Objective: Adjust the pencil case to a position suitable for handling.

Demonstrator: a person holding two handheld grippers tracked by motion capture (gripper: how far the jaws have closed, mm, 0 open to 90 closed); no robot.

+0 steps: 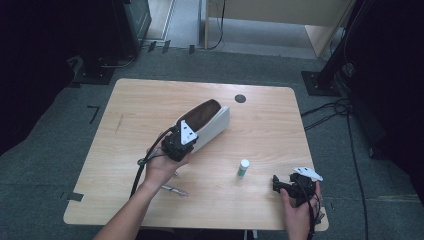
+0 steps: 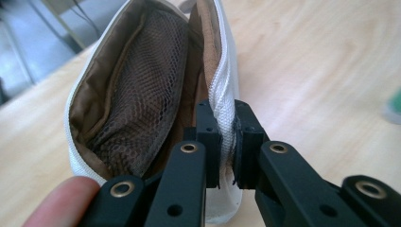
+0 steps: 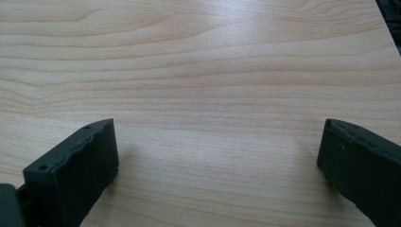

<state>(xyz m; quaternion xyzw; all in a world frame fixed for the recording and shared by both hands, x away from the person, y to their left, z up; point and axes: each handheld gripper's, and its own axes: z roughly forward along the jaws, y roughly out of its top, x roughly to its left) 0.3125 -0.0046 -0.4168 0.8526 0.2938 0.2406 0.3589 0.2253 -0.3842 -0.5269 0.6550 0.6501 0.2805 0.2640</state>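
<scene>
A white zip pouch (image 1: 216,122) with a brown lining lies open near the table's middle. My left gripper (image 1: 191,140) is at its near end, shut on the pouch's white zippered rim (image 2: 226,118). In the left gripper view the two jaws pinch that rim, and the brown mesh lining (image 2: 142,85) gapes to their left. My right gripper (image 1: 278,184) rests by the table's front right corner. Its jaws (image 3: 217,161) stand wide apart over bare wood, holding nothing.
A small white tube with a green base (image 1: 243,168) stands upright between the two grippers, and its green edge (image 2: 392,106) shows beside the pouch. A pen (image 1: 174,189) lies near the left forearm. A black round grommet (image 1: 240,98) sits in the wooden table (image 1: 150,100) toward the back.
</scene>
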